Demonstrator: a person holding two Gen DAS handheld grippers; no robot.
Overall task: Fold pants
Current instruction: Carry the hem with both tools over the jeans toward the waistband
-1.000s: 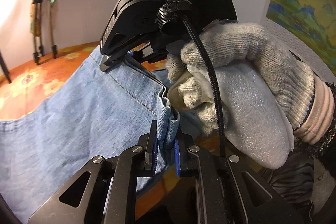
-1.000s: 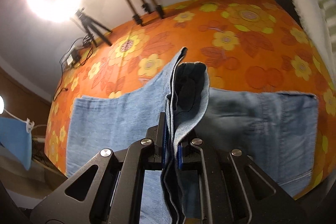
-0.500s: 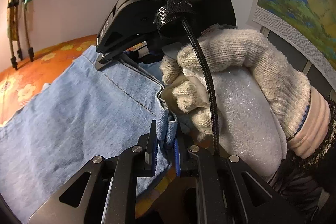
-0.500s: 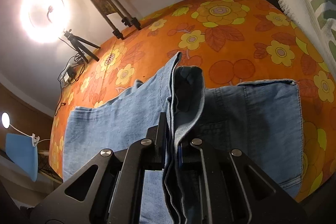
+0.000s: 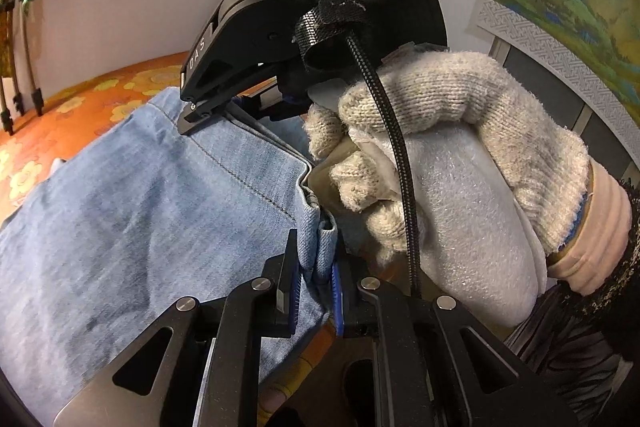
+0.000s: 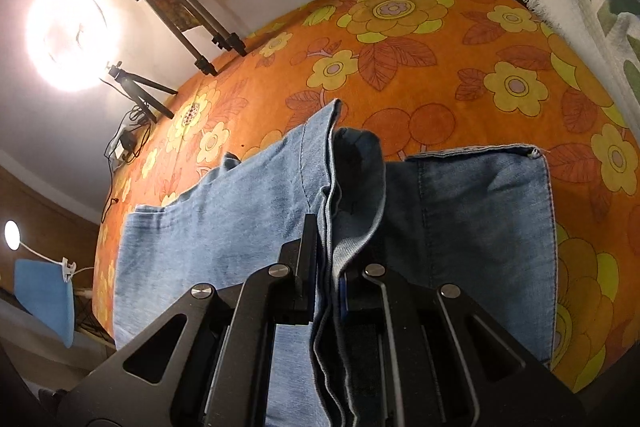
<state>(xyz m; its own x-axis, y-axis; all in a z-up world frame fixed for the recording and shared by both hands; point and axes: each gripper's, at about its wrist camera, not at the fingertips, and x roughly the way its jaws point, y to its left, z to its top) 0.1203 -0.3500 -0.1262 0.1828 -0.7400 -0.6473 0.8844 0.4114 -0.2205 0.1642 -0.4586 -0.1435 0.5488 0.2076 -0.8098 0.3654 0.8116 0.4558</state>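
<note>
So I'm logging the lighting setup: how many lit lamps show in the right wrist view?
2. A large ring light glows on a tripod at upper left; a small round clip lamp sits at the far left edge. Others may be out of frame.

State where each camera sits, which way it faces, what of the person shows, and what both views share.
Left wrist: on the left hand-held gripper, facing along its fingers, shut on the jeans hem; shows the right hand-held gripper and gloved right hand.
Right wrist: on the right hand-held gripper, looking down over the jeans onto the orange floral cloth; no hand shows.
Shared: jeans, floral cloth.
</note>
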